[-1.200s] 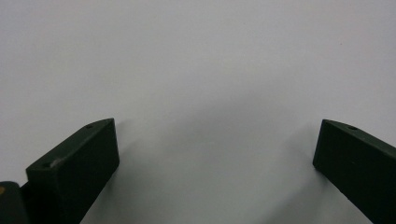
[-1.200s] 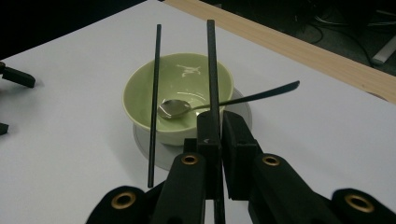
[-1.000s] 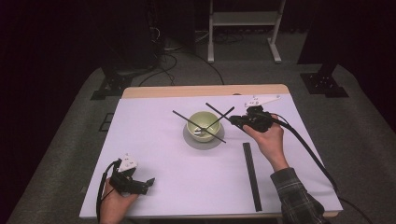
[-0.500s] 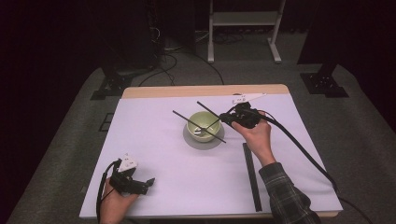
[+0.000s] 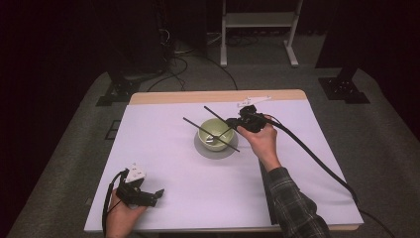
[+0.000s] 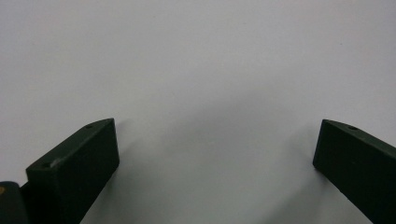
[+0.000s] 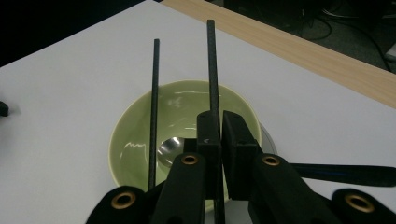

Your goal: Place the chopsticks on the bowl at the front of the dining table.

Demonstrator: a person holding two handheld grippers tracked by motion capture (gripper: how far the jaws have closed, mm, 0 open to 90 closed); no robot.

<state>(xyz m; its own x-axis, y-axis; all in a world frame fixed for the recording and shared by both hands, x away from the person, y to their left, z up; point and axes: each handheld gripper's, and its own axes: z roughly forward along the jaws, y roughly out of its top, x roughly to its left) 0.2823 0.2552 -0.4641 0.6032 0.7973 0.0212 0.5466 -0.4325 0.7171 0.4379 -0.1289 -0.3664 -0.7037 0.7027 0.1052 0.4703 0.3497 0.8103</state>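
Above green bowl, right tool gripping chopstick

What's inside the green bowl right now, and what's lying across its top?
Inside the green bowl a shiny metal spoon head shows; the right gripper hides the rest. One black chopstick rests across the rim; the gripper holds the second chopstick above it.

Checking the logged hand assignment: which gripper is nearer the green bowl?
Right. The right gripper is at the green bowl's rim, shut on a chopstick; the left gripper rests open near the table's front-left corner.
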